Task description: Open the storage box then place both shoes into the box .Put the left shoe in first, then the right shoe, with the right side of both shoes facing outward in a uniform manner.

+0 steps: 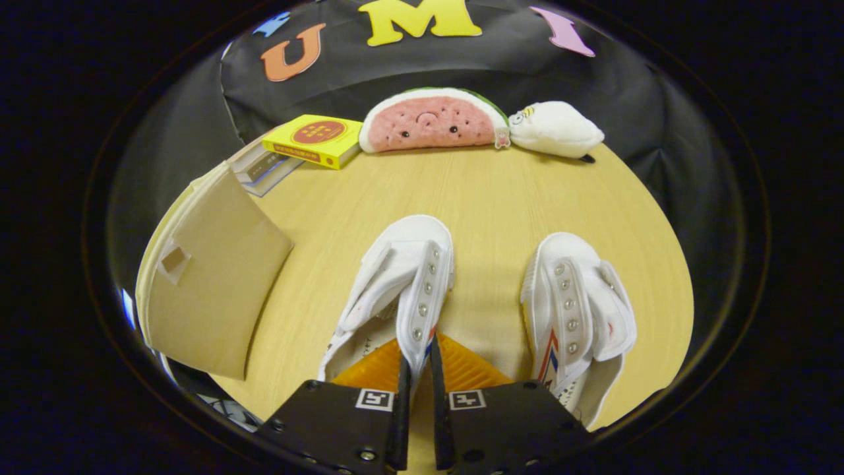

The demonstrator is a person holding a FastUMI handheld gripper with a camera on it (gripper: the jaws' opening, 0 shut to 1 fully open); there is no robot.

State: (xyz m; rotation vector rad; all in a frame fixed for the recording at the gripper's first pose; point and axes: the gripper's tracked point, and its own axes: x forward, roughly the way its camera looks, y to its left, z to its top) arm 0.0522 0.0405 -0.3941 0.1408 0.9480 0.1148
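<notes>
Hand-held gripper [417, 359] pinching left one of two shoes [399, 290].

Bright even overhead light, soft shadows, sharp centre, strong fisheye bending at edges.

A recording booth — black cloth wall [593, 99], round wooden table [488, 198].

White shoes [402, 290], right one [577, 310] with red-blue stripes. Beige box flap [211, 277], yellow book [316, 140], pink watermelon plush [428, 122] with green rind, orange-ribbed gripper [419, 369] fingers pinching the left shoe.
</notes>
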